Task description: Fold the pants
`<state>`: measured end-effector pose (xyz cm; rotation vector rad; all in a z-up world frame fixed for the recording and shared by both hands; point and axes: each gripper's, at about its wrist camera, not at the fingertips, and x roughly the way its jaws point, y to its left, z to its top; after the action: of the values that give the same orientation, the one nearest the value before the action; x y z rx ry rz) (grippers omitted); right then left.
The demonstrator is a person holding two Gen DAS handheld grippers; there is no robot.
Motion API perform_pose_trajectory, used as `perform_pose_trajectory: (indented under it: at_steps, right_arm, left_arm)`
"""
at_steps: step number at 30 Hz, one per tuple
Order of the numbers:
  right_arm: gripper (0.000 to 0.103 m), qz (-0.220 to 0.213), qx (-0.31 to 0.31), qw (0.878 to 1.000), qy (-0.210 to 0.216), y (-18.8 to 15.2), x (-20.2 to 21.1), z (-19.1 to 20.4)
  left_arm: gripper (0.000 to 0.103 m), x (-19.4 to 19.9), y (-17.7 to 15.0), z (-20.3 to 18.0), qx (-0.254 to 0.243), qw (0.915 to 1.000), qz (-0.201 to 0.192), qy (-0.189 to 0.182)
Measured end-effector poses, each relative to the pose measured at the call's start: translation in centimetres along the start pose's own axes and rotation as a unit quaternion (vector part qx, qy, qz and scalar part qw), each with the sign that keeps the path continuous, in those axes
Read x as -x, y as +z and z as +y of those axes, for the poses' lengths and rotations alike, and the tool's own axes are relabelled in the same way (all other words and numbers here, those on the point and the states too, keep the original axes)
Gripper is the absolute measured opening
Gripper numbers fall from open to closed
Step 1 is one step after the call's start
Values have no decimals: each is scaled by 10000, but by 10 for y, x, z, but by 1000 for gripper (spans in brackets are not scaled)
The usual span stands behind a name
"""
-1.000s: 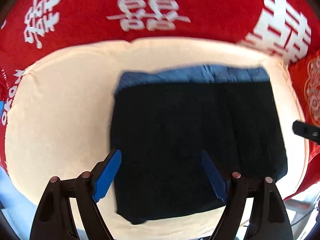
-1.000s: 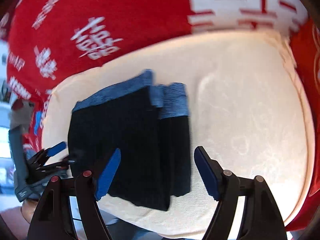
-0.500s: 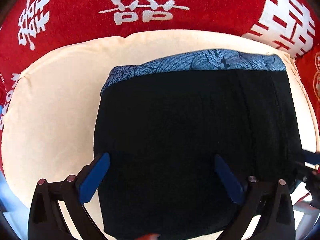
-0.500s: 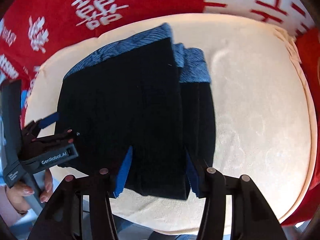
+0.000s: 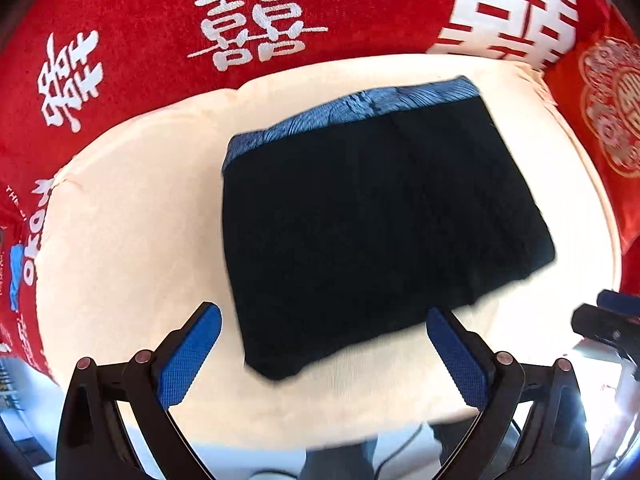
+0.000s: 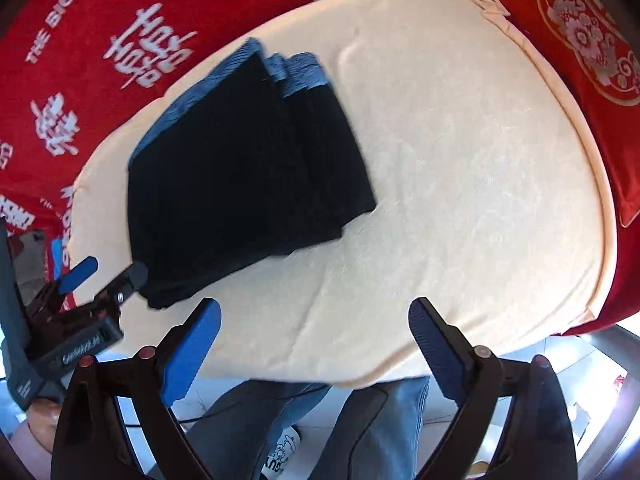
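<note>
Pants (image 5: 360, 216) look pretty much folded at this point: a compact dark rectangle sitting on the cream cushion (image 5: 128, 216), centre of the left wrist view and upper left of the right wrist view. Blue patterned waistband (image 5: 360, 108) runs along the far edge, and from the right wrist view you can see a few layers stacked and slightly staggered at that end. The fabric looks flat, with no big wrinkles, though the edges are a bit blurry.

Left gripper (image 5: 324, 344) has its fingers spread wide, holding nothing, hovering just short of the near edge. Right gripper (image 6: 316, 340) is also spread and empty, over bare cushion, apart from the pants.

My guess is the folding itself is done and what's left is maybe squaring up those offset layers or a last pat down. Red blanket (image 5: 160, 20) with white characters is behind it all.
</note>
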<state>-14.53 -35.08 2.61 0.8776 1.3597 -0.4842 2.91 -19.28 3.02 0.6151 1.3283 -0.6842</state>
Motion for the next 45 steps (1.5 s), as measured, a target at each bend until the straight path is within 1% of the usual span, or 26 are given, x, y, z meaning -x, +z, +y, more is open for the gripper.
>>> perform_pose_trajectory:
  at_steps: [2,4,5,8,12,15,16,19,21,25,28,31,37,45]
  right_arm:
    - [97,-27,156,9997,-168,-10,10,12]
    - [97,-94,312,9985,-450,-16,19,28]
    - [97,-187,404,9972,-597,-20,27,36]
    - [97,-401,657,9933,-857,-29,49,55]
    - [97,-565,838,9898,-1009,-35,71,76]
    - [97,-652,916,9873,-1119,-37,82,90]
    - [97,-664,929,9871,-1122,-38,85,93]
    - [97,-608,985,9874,-1084,-39,86,100]
    - [97,-559,1035,9873,-1065,-38,85,103]
    - [97,-458,1232,9859,-1034,-29,85,102]
    - [97,-394,1425,9817,-1198,-24,87,97]
    - [97,-361,1528,9799,-1230,-19,89,89]
    - [97,-328,1572,9801,-1167,-13,92,77]
    - [97,-328,1525,9816,-1103,-8,94,66]
  left_arm:
    - [103,20,-12,2,47,10000,-31,-59]
    - [103,32,-16,6,100,9998,10,-182]
    - [103,42,-20,8,124,9997,-50,-188]
    - [103,68,-27,9,25,9996,-265,-36]
    - [103,93,-28,14,-33,9989,-449,108]
    - [103,104,-27,19,-77,9989,-437,129]
    - [103,109,-28,20,-68,9988,-454,188]
    - [103,119,-30,24,34,9978,-550,365]
    - [103,124,-31,28,214,9973,-589,383]
    - [103,122,-28,28,559,9963,-505,424]
    - [103,121,-25,20,766,9953,-406,442]
    - [103,121,-24,9,818,9948,-318,520]
    - [103,122,-22,-6,884,9939,-211,621]
    - [103,118,-18,-16,837,9942,-100,667]
